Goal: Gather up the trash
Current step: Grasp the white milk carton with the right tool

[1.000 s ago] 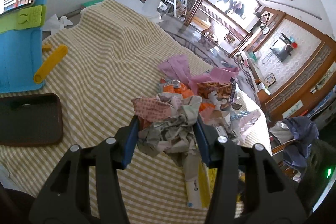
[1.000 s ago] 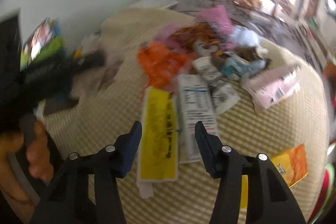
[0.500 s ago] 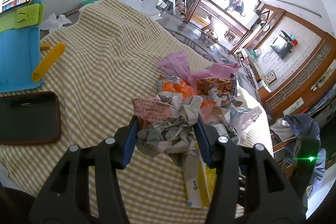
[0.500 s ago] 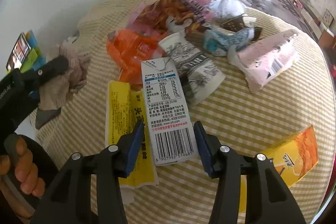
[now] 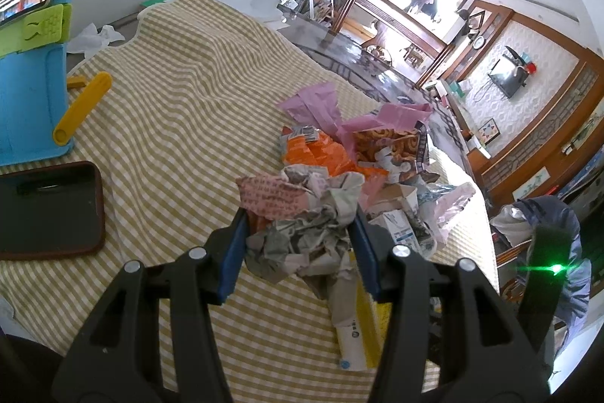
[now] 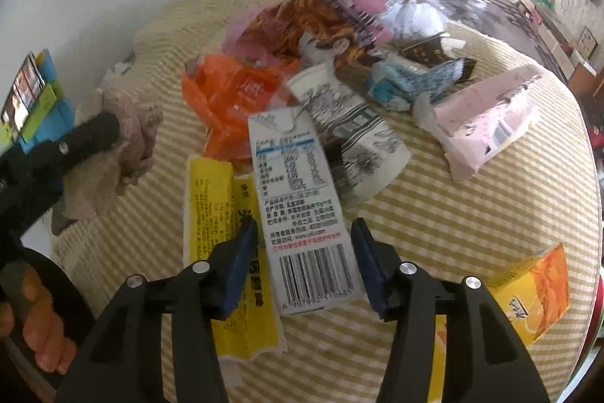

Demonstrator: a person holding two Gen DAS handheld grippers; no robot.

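Observation:
My left gripper is shut on a wad of crumpled paper, held above the checked tablecloth; the wad also shows in the right wrist view. My right gripper is open, its jaws on either side of the barcode end of a white milk carton that lies flat. The carton rests partly on a yellow wrapper. Behind it lies a trash pile: an orange wrapper, a patterned paper cup, a pink pack and a snack bag.
A black phone lies on the cloth at the left, by a blue tablet stand. An orange juice box lies at the right near the table edge. A glass table and wooden furniture stand behind.
My right gripper has moved forward and down onto the milk carton, which now sits between its jaws. My left gripper holds the paper wad almost still.

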